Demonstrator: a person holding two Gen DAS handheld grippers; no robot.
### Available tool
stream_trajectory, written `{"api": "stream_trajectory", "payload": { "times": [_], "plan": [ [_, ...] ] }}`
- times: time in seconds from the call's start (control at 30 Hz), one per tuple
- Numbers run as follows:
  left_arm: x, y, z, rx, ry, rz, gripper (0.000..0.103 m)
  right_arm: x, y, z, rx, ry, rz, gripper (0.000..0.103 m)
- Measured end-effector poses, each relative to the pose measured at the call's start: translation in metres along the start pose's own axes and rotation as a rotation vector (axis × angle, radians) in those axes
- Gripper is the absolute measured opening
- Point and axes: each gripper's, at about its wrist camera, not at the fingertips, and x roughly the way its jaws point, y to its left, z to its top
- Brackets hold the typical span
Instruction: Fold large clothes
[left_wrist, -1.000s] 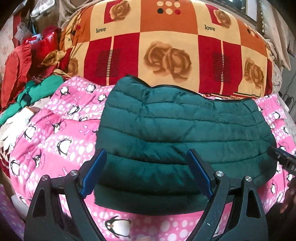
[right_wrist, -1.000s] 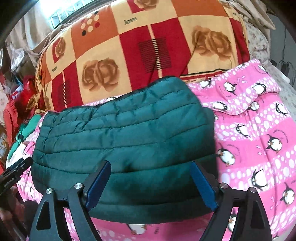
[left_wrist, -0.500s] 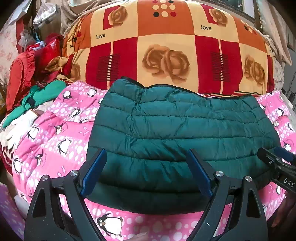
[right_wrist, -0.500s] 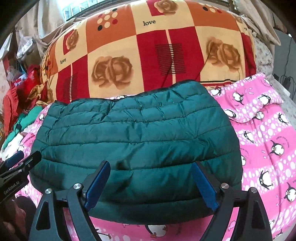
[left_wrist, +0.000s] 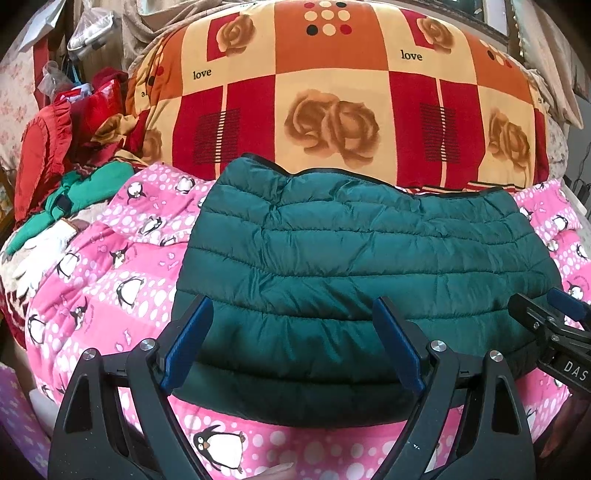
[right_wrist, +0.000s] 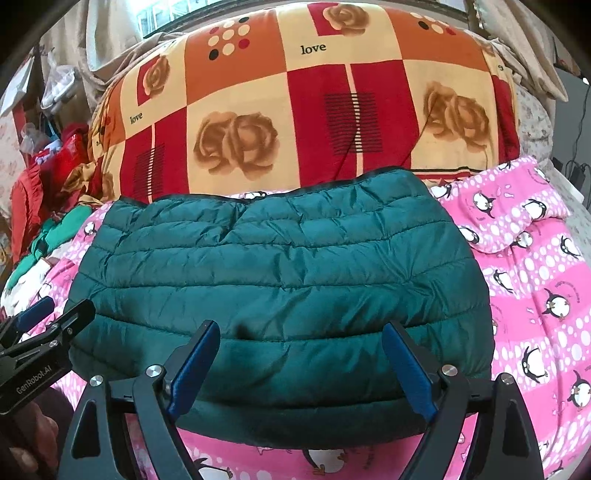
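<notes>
A dark green quilted puffer jacket (left_wrist: 351, 258) (right_wrist: 288, 273) lies folded into a broad flat bundle on a pink penguin-print blanket (left_wrist: 110, 273) (right_wrist: 535, 280). My left gripper (left_wrist: 293, 310) hovers open over the jacket's near left part, nothing between its blue pads. Over the near middle of the jacket my right gripper (right_wrist: 301, 334) also stands open and holds nothing. Each gripper shows at the edge of the other's view: the right one (left_wrist: 554, 317) beside the jacket's right end, the left one (right_wrist: 55, 314) beside its left end.
A big red, orange and cream rose-patterned quilt (left_wrist: 332, 92) (right_wrist: 314, 110) is piled behind the jacket. Red and green clothes (left_wrist: 66, 166) (right_wrist: 48, 206) are heaped at the far left, with bags above them. Cables and a plug (right_wrist: 576, 173) lie at the right edge.
The right gripper has slid leftward along the jacket's near edge and now reaches further into the left wrist view. The left gripper has stayed nearly still. Both have stayed open.
</notes>
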Motion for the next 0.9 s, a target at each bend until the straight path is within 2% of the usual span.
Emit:
{"api": "stream_trajectory", "payload": {
  "times": [0.47,0.9],
  "plan": [
    [0.004,0.0024,-0.0029,-0.008,0.015,-0.002,0.088,0.0036,0.0037,-0.0011,-0.009,0.01,0.005,0.088],
    [0.0059,-0.0047,-0.0048,0.024,0.016,-0.003,0.088,0.0077,0.0021,-0.0038,0.007,0.02,0.015,0.088]
  ]
}}
